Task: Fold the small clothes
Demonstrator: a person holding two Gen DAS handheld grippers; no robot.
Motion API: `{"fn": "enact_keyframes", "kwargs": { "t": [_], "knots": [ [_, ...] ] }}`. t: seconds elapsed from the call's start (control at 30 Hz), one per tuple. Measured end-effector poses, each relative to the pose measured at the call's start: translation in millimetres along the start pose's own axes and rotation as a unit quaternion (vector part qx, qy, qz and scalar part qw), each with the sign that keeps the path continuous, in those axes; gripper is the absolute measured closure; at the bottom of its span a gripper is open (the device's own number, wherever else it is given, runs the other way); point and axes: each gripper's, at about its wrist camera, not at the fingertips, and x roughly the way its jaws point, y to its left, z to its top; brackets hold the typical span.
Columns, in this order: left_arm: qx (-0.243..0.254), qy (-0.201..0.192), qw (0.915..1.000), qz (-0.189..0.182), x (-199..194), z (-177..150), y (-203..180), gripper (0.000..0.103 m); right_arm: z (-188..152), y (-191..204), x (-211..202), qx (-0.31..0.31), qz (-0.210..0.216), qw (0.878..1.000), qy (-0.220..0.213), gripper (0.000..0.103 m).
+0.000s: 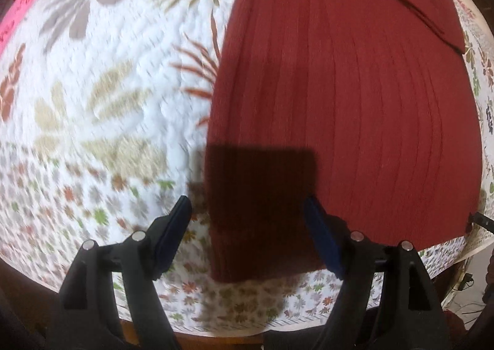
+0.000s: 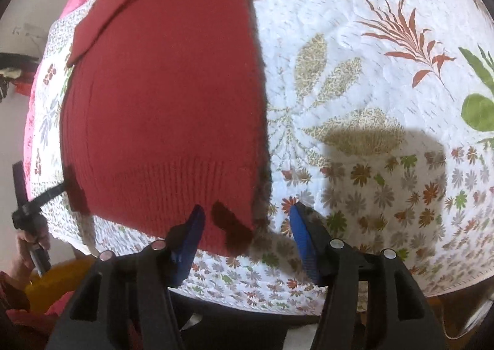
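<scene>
red sweater point(image 1: 339, 97) lay flat on quilt point(image 1: 102, 97) | left gripper point(image 1: 248, 223) spread above near hem | right gripper point(image 2: 247, 226) spread, empty

A white leaf-printed quilt point(image 1: 123, 97) covers the bed — a dark-red ribbed sweater point(image 1: 355, 109) lies flat on it.

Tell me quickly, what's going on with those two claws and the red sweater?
Left gripper open. Right gripper open. Both hover over red sweater hem corners, flat on floral quilt. Nothing blocking.
</scene>
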Motion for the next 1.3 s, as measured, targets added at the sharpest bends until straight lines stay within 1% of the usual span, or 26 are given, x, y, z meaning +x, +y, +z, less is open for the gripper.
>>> {"fn": "enact_keyframes", "kwargs": {
  "t": [0.1, 0.17, 0.27, 0.3, 0.33, 0.37, 0.43, 0.5, 0.53, 0.57, 0.6, 0.63, 0.67, 0.7, 0.73, 0.77, 0.8, 0.87, 0.9, 0.97, 1.07, 1.17, 1.2, 1.27, 1.3],
  "knots": [
    [-0.011, 0.007, 0.9999, -0.01, 9.6, -8.0, -10.5, 0.028, 0.9, -5.2, 1.7, 0.012, 0.015, 1.0, 0.001, 0.044],
    [-0.007, 0.009, 0.9998, -0.013, 17.2, -8.4, -23.2, 0.028, 4.3, -6.7, 3.7, 0.016, 0.017, 1.0, 0.004, 0.044],
    [-0.004, 0.012, 0.9998, -0.013, 20.8, -9.9, -32.0, 0.027, 4.6, -5.4, 5.5, 0.021, 0.02, 1.0, 0.004, 0.044],
    [-0.004, 0.013, 0.9998, -0.013, 25.2, -2.0, -47.2, 0.027, 3.5, -3.6, 6.2, 0.02, 0.018, 1.0, 0.005, 0.045],
    [-0.005, 0.013, 0.9998, -0.014, 26.8, 0.6, -49.2, 0.028, 3.3, -2.4, 7.2, 0.019, 0.013, 1.0, 0.005, 0.046],
    [-0.006, 0.014, 0.9997, -0.018, 30.5, 13.1, -51.3, 0.03, 3.1, -0.5, 8.2, 0.017, 0.007, 1.0, 0.005, 0.049],
    [-0.005, 0.014, 0.9996, -0.024, 27.7, 16.3, -47.2, 0.033, 0.6, 7.9, 12.6, 0.016, 0.006, 1.0, 0.004, 0.052],
    [-0.002, 0.014, 0.9994, -0.03, 26.6, 16.2, -50.4, 0.035, -0.3, 15.2, 16.2, 0.017, 0.011, 1.0, 0.005, 0.059],
    [-0.002, 0.013, 0.9994, -0.033, 24.7, 15.3, -48.1, 0.038, -0.9, 18.6, 17.9, 0.017, 0.009, 1.0, 0.003, 0.06],
    [-0.002, 0.012, 0.9992, -0.039, 23.7, 15.6, -48.3, 0.04, -1.3, 22.7, 19.5, 0.014, 0.004, 1.0, 0.002, 0.064],
    [0.0, 0.011, 0.999, -0.044, 22.0, 15.7, -45.6, 0.046, -1.5, 26.4, 20.6, 0.01, -0.005, 1.0, 0.0, 0.071],
    [0.003, 0.011, 0.9988, -0.047, 19.9, 16.7, -42.8, 0.059, -1.4, 28.9, 20.8, 0.007, -0.015, 1.0, -0.002, 0.075],
    [0.007, 0.014, 0.9983, -0.056, 19.1, 17.5, -42.0, 0.066, -1.0, 30.1, 19.3, 0.008, -0.02, 1.0, -0.004, 0.082],
    [0.009, 0.016, 0.9982, -0.057, 18.4, 18.2, -41.9, 0.074, -1.4, 30.7, 17.8, 0.011, -0.018, 1.0, -0.006, 0.095],
    [0.009, 0.017, 0.9981, -0.059, 16.9, 19.8, -35.0, 0.081, -2.8, 33.7, 16.0, 0.017, -0.006, 1.0, -0.008, 0.096],
    [0.008, 0.019, 0.998, -0.059, 17.6, 21.2, -35.4, 0.085, -3.7, 35.8, 11.0, 0.023, 0.007, 1.0, -0.014, 0.096],
    [0.004, 0.021, 0.9978, -0.062, 17.5, 22.4, -33.4, 0.09, -4.0, 36.8, 7.2, 0.023, 0.011, 1.0, -0.016, 0.096],
    [-0.019, 0.023, 0.9955, -0.09, 10.9, 30.3, -16.9, 0.095, -5.6, 42.0, -0.8, 0.017, 0.018, 0.999, -0.022, 0.096],
    [-0.027, 0.02, 0.9942, -0.102, 6.8, 33.3, -8.5, 0.096, -5.4, 41.9, -4.4, 0.016, 0.023, 0.999, -0.024, 0.096],
    [-0.037, 0.011, 0.9913, -0.125, -3.2, 32.6, -5.9, 0.096, -5.1, 41.0, -10.3, 0.022, 0.039, 0.999, -0.026, 0.096],
    [-0.044, 0.004, 0.9887, -0.143, -11.7, 26.9, -2.8, 0.096, -2.4, 36.0, -13.7, 0.028, 0.062, 0.997, -0.024, 0.096],
    [-0.055, 0.005, 0.9893, -0.135, -10.3, 22.6, 13.8, 0.096, -0.5, 33.6, -7.8, 0.029, 0.064, 0.997, -0.016, 0.096],
    [-0.062, 0.01, 0.9892, -0.132, -7.7, 21.2, 20.3, 0.096, 0.2, 33.8, -4.8, 0.029, 0.062, 0.998, -0.011, 0.096],
    [-0.068, 0.024, 0.9877, -0.139, -3.4, 21.3, 28.3, 0.096, 3.0, 31.6, -2.9, 0.032, 0.067, 0.997, -0.006, 0.096],
    [-0.065, 0.03, 0.9888, -0.131, 2.1, 21.5, 28.4, 0.094, 5.1, 26.6, -4.6, 0.032, 0.071, 0.997, -0.002, 0.096]
  ]
}}
